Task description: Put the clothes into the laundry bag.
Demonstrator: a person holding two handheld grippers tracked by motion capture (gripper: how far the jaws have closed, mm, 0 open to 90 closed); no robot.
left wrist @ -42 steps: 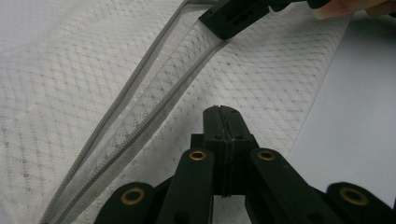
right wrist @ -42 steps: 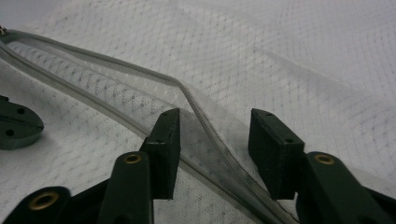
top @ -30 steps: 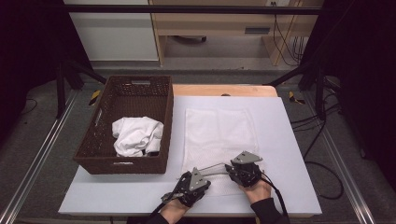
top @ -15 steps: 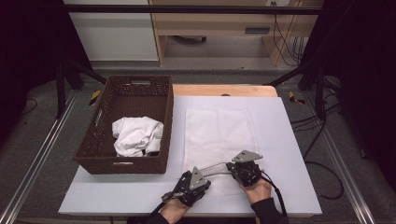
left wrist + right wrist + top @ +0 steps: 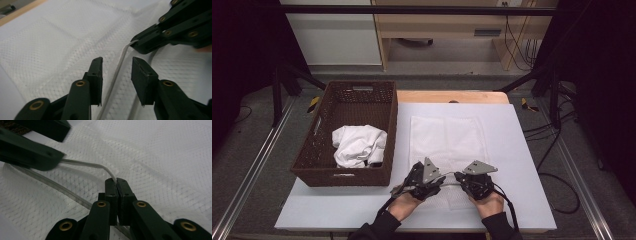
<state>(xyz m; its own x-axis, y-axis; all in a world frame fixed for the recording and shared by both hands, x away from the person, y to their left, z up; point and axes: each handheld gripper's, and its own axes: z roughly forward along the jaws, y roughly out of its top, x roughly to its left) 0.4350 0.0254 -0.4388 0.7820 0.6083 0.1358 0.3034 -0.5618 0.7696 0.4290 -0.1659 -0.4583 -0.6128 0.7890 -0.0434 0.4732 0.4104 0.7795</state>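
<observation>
Little has moved: your right gripper [image 5: 116, 181] still pinches the mesh bag's [image 5: 447, 137] near hem; left gripper [image 5: 117, 67] spread beside it, fold unstarted.

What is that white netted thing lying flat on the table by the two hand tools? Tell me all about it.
It is a white mesh bag, fine netting, flat on the white table right of the brown basket. Its near edge has a zip-like strip lifted off the cloth. The right gripper is shut on that strip; the left gripper stands open astride it.
</observation>
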